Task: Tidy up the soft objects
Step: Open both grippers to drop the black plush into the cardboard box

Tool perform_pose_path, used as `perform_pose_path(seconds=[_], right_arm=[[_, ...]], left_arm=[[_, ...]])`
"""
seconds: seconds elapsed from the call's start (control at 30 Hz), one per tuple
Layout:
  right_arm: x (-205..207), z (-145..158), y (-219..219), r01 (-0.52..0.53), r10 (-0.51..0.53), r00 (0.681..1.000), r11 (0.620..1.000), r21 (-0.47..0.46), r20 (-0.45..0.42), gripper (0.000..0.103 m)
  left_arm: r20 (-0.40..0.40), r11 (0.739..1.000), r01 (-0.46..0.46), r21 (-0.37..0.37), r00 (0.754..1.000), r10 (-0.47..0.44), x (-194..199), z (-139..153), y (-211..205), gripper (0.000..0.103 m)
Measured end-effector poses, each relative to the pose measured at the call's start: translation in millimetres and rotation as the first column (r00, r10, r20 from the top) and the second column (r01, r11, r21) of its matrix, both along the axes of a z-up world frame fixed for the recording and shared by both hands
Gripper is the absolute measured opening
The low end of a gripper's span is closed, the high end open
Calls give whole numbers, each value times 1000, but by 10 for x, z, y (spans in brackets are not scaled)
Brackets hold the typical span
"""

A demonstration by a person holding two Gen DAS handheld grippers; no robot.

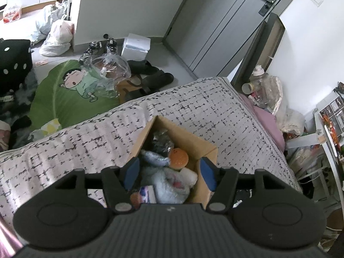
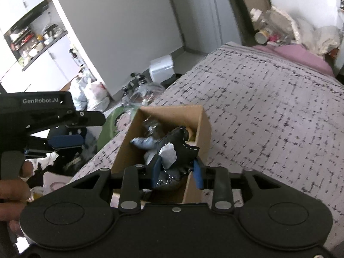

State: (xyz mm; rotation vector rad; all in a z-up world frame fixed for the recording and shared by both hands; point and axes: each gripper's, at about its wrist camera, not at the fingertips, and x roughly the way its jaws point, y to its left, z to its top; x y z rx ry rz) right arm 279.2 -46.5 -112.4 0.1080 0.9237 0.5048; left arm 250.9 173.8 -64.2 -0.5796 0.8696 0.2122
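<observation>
- The open brown cardboard box (image 1: 200, 148) stood on the bed's grey-and-black checked quilt (image 1: 86, 142) and already held several soft things: an orange round plush (image 1: 178, 158), a pale blue furry plush (image 1: 169, 185) and a grey-blue stuffed toy (image 1: 153, 157).
- The right tool (image 2: 176, 171) was closed narrowly on a black stitched plush with a white tag (image 2: 179, 144), holding it over the box's near end; judging by that, this piece was about to go in and had not been let go.
- The left tool (image 1: 169, 173) hung above the box with its blue pads set wide apart and nothing between them.
- No loose soft toys showed on the visible quilt, so the sorting looked close to finished, though I could not be sure.
- The near part of the bed lay hidden under both tool bodies, so anything left there could not be seen.
- A dark crinkled item (image 1: 160, 140) at the box's far end was too unclear to name.
- The right wrist view was blurred, and the black plush's shape was hard to make out.
</observation>
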Motion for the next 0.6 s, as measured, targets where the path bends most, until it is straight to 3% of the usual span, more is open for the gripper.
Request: perform_pose_path(seconds=[0.07,0.6], right_arm=[[-27,8,-23,3,-3,1000,1000,19,-3,52],[-249,251,-555,120,-122,991,992,46,51,54]], left_arm=[[-4,1000,-6,6,1000,6,-67,13,2,63],[18,996,40,83,999,-42,-366,210,-279,81]])
